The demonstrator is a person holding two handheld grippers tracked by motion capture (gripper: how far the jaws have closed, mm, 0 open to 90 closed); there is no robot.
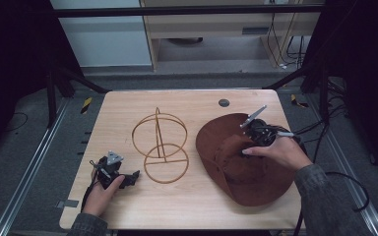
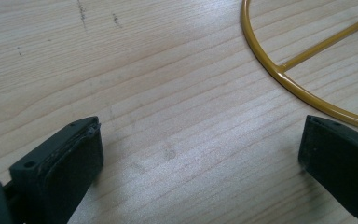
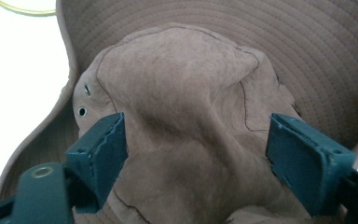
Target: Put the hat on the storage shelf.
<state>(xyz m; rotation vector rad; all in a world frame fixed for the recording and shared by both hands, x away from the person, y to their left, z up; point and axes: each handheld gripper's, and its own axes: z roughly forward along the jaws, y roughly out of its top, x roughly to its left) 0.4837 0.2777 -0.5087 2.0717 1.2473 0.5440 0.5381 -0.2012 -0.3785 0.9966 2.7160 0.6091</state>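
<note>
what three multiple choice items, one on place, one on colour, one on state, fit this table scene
1. Where does the hat lie relative to the wire stand?
A. toward the right gripper
B. toward the left gripper
C. hung on it

2. What colour is the wire stand?
A. blue
B. golden yellow
C. white

3. How do the right gripper jaws stand?
A. shut tight beside the hat
B. apart, on either side of the hat's crown
C. clamped on the stand

Key: 1 A, the high view shows the hat on the table under the right gripper; 2 B, its rings look golden; 3 B, the crown sits between separated jaws.
</note>
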